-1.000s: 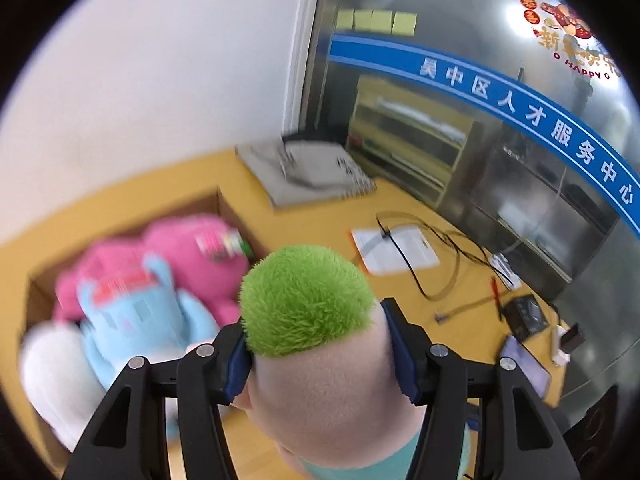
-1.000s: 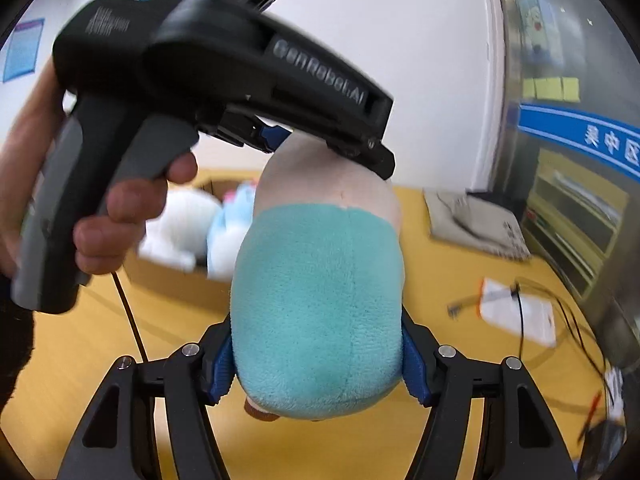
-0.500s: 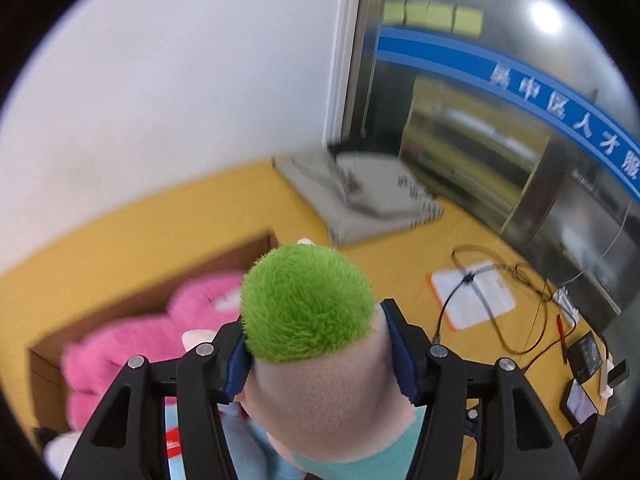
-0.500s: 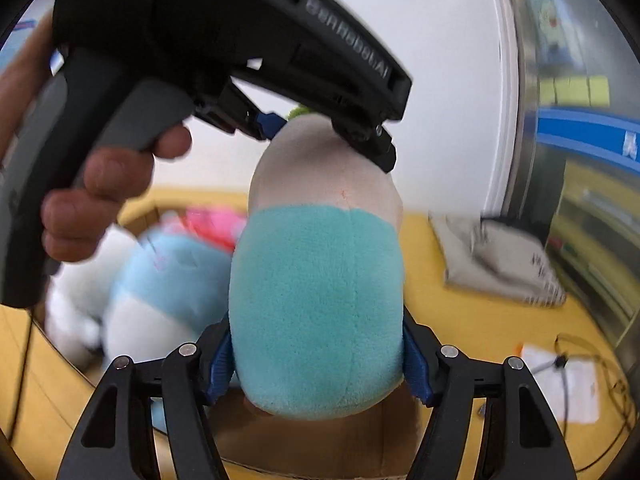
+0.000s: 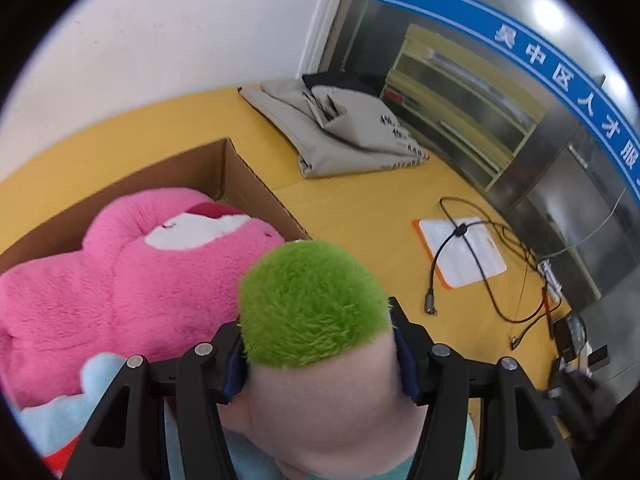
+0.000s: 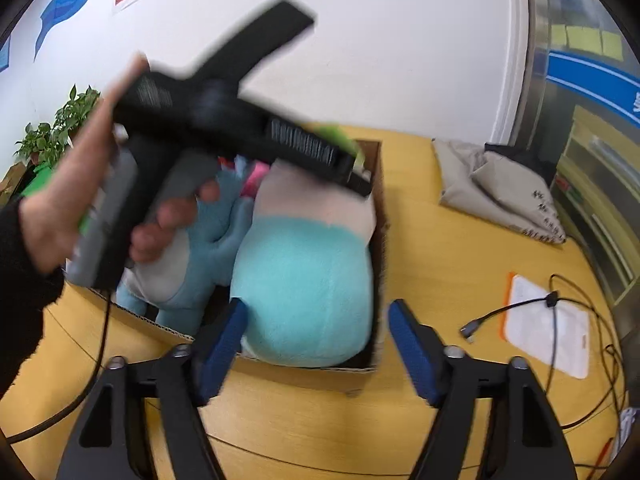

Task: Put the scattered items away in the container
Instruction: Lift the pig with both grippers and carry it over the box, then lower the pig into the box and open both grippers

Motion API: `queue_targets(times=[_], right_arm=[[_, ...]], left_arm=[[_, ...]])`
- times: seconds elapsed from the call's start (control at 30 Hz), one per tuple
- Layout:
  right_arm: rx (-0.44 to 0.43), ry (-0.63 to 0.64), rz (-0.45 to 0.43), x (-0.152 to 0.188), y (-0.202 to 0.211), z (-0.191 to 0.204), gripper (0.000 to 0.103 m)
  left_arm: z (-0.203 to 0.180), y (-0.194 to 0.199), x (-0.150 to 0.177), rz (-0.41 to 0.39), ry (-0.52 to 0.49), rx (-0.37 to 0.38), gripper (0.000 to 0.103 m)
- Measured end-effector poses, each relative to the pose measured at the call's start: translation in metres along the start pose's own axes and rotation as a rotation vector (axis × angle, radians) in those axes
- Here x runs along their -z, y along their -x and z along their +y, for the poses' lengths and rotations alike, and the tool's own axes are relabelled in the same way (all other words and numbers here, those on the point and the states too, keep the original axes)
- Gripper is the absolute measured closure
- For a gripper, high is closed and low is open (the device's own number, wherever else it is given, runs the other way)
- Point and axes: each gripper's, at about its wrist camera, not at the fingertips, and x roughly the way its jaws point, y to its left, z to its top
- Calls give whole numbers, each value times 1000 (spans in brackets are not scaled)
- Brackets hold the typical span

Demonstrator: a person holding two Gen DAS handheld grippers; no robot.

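Left wrist view first: the left gripper [image 5: 318, 354] has its two blue pads clamped on the head of one green-haired doll [image 5: 314, 300], though the jaws are easing apart right now with the head between them. One doll, two grippers on the job. It sits at the right end of a single cardboard box [image 5: 256, 184] on the yellow table [image 5: 360, 208].

Count inside the box: one big pink plush [image 5: 132, 272] filling the far side, one light blue plush [image 5: 52, 412] nearer the camera, plus the green-haired doll going in beside them. That makes three soft toys that I can make out.

Over on the right wrist view, the right gripper [image 6: 318, 340] stands wide, its pads clear of the doll's teal body [image 6: 304, 288], and the jaws are closing a little with the doll's lower end only partly between them. The doll lies inside the box [image 6: 380, 240] against its right wall, the blue plush [image 6: 192, 264] touching it on the left. A hand [image 6: 80, 208] holds the left gripper's handle above the box, blurred.

Elsewhere on the table: one folded grey bag [image 5: 340, 128], one orange-edged sheet [image 5: 460, 252] with one black cable [image 5: 492, 272] across it.
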Motion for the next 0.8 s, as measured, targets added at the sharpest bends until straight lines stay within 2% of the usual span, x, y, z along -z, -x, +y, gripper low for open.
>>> queue_targets(times=[0.03, 0.1, 0.2, 0.37, 0.47, 0.53, 0.6, 0.67, 0.8], right_arm=[[-1, -9, -14, -3, 5, -3, 40], [-18, -31, -37, -11, 9, -8, 43], [-66, -40, 33, -16, -20, -7, 60], [-90, -54, 120, -6, -44, -5, 62], [-101, -49, 156, -2, -48, -6, 62], [-100, -42, 169, 1, -49, -4, 61], [-97, -53, 165, 5, -49, -5, 61], [-100, -64, 158, 6, -46, -5, 61], [-81, -56, 156, 7, -46, -4, 61]], left_arm=[[-1, -4, 1, 5, -4, -5, 42], [1, -9, 2, 10, 4, 1, 41], [1, -14, 3, 23, 2, 0, 41], [-12, -10, 4, 34, -43, -47, 38], [-19, 9, 3, 11, -48, -31, 36], [-18, 36, 2, -59, -23, -4, 36], [-12, 57, 2, -145, 9, -25, 36], [-5, 53, 2, -121, 21, -54, 36], [3, 17, 5, -32, 32, -48, 35]])
